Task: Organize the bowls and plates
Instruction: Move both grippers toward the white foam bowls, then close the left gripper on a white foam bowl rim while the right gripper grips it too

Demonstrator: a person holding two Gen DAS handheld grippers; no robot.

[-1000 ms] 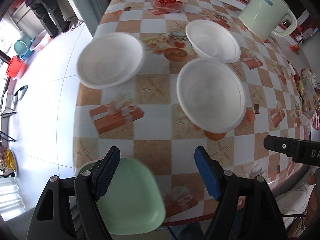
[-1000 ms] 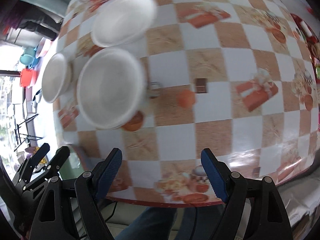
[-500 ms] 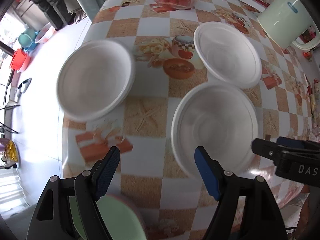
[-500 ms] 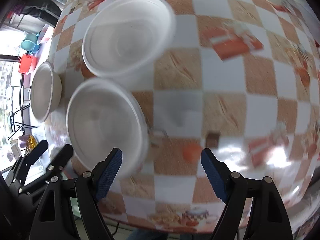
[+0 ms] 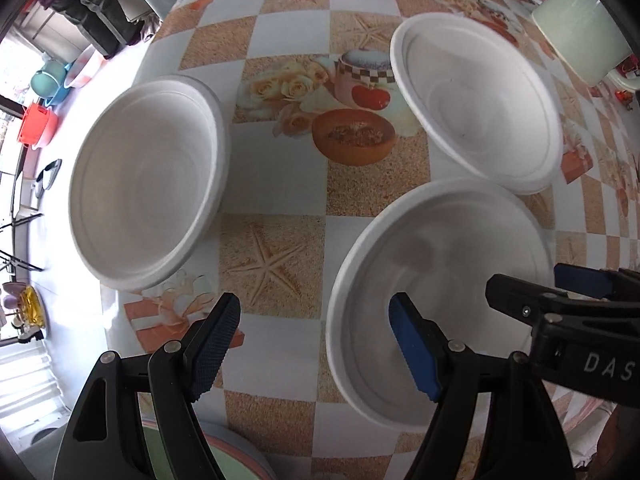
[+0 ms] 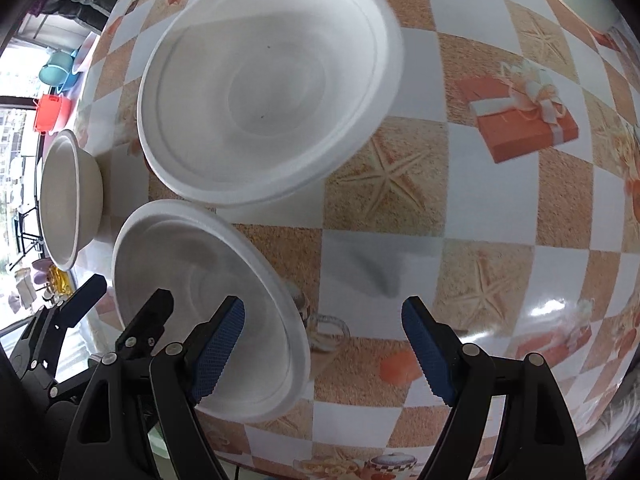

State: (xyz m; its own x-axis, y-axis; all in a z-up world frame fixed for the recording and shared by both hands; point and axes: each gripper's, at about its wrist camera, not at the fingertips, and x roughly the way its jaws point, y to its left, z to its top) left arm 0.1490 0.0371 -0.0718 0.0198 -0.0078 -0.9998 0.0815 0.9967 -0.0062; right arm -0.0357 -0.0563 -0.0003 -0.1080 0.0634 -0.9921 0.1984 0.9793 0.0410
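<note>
Left wrist view: the left gripper points down at the bench, jaws apart with nothing between them. The near bowl lies just right of it; its left rim falls inside the gap, and the right pad hangs over the bowl's inside. A second bowl sits ahead to the left, a third bowl ahead to the right, all three apart from one another or nearly touching at the rims. The right gripper reaches in over the near bowl's right side; white letters "DAS" show on its body, the rest cut off. A green plate peeks out below the left finger.

Right wrist view: the right gripper also stands open and empty. The near bowl lies to its left, rim under the left pad. The third bowl is ahead, the second far left. Both grippers flank the near bowl, so I judge it the next pick, each taking one side of its rim
</note>
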